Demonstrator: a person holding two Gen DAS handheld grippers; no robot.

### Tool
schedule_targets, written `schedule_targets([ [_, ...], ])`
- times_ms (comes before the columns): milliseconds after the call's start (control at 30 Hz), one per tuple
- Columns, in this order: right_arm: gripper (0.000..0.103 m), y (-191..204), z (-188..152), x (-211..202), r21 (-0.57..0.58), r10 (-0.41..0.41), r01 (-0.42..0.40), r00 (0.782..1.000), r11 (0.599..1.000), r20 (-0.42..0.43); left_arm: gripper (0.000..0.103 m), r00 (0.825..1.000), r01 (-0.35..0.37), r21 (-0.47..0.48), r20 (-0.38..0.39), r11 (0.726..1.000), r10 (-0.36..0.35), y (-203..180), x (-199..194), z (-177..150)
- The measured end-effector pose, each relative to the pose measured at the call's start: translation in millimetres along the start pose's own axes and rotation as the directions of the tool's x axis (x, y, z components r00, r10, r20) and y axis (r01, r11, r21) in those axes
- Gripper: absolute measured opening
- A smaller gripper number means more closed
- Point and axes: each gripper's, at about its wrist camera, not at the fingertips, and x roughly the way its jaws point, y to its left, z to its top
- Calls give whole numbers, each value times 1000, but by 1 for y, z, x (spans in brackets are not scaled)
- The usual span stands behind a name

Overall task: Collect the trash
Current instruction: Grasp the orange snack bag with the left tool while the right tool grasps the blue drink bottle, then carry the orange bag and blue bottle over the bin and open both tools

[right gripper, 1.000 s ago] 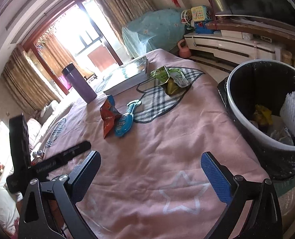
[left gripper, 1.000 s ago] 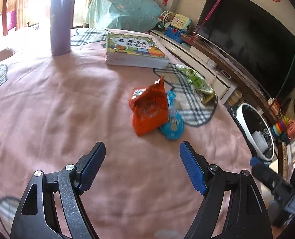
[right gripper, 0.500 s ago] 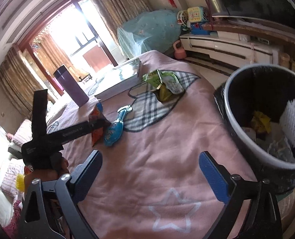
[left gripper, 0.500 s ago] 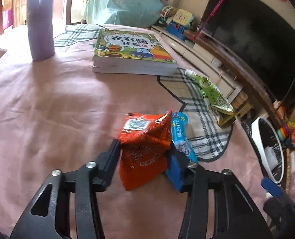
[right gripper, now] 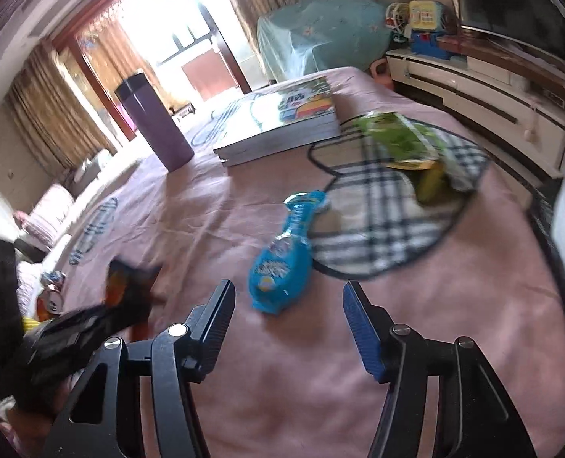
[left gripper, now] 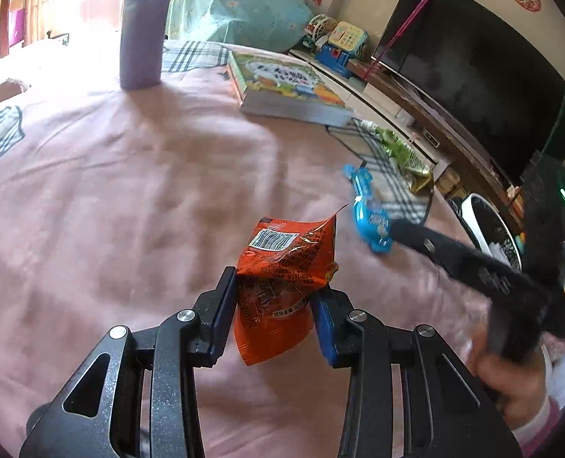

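My left gripper (left gripper: 274, 286) is shut on an orange snack bag (left gripper: 286, 263), which stands up between the pads above the pink cloth (left gripper: 129, 210). A blue snack wrapper (right gripper: 282, 263) lies flat on the cloth. Its near end sits between the fingertips of my right gripper (right gripper: 288, 290), whose jaws are closing and whose pads are not touching it. In the left wrist view the right gripper shows as a dark blurred arm beside the blue wrapper (left gripper: 372, 221). A green wrapper (right gripper: 400, 137) lies on the plaid patch farther back.
A thick picture book (right gripper: 282, 114) and a tall purple flask (right gripper: 152, 122) stand at the far side of the cloth. A white-rimmed bin (left gripper: 473, 210) with a black liner is off the right edge. A TV cabinet and toys line the right wall.
The left gripper closed on the orange bag and drew it away from the blue wrapper. The right gripper moved forward up to the blue wrapper, and its jaws narrowed.
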Motion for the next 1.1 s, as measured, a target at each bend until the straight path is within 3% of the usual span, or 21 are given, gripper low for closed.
schedule_targets([
  [200,62,17,6,33,-37,-71,69,997,997,-38,39,1000,17,-14,-13,1000,-17,11,7,-10],
  [267,48,22,4,34,-71,-114,112,993,991,-26,40,999,36,-26,-16,999,-36,13,9,-12],
  [333,46,21,4,32,-64,-128,126,992,990,-22,40,999,46,-35,-13,998,-47,15,10,-12],
  [533,42,5,-7,0,27,-101,100,995,995,24,39,997,70,-38,-14,997,-70,13,7,-13],
  [700,42,4,-20,-30,14,-93,93,995,996,46,38,995,104,-48,-8,993,-104,2,2,-17],
  [1100,42,-27,-44,-91,30,-72,69,992,997,106,38,991,130,39,1,991,-130,-74,-9,-33],
])
